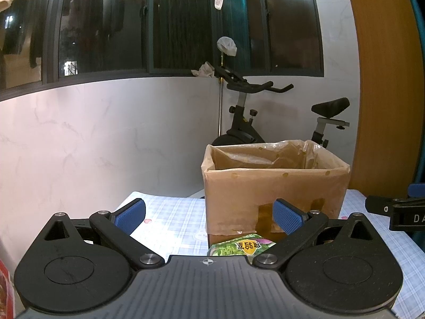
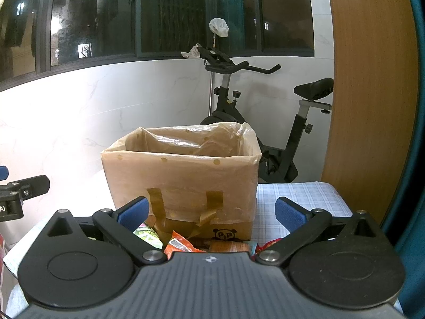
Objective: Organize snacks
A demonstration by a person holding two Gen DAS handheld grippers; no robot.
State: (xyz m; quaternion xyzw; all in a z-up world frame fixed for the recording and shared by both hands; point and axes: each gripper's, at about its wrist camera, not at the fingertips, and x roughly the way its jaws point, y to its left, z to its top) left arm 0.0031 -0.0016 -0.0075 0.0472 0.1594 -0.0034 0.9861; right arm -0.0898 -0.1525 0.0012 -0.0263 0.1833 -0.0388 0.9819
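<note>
Left wrist view: we see the left gripper (image 1: pixel 208 216) with its jaws spread wide and nothing between the blue pads (image 1: pixel 130 216); it hangs above the near part of the tabletop (image 1: pixel 172 212), which is covered by a pale blue checked cloth.
Right wrist view: we see the right gripper (image 2: pixel 211 215) likewise spread wide and holding nothing, its blue pads (image 2: pixel 289 216) framing the lower front of the box.
Cardboard box (image 1: pixel 273 183): upright toward the far edge of the tabletop, open at the top, lined with a translucent plastic bag (image 2: pixel 191 141) folded over its rim; strips of brown tape (image 2: pixel 156 202) hang on its front face.
Green snack packet (image 1: pixel 243 247): lying on the tabletop just in front of the box, partly hidden by the left gripper's body; in the right wrist view we find it at the box's near left corner (image 2: pixel 147 235).
Orange snack packet (image 2: pixel 180 246): beside the green one, at the foot of the box front.
Other wrappers (image 2: pixel 233 246): a brownish packet and red scraps further right, along the same front edge; we cannot read their labels.
Neighbouring gripper: the right one enters the left view at its right edge (image 1: pixel 398 210).
Background: an exercise bike (image 2: pixel 265 122) stands past the table's far edge, under a dark window (image 1: pixel 186 21).
</note>
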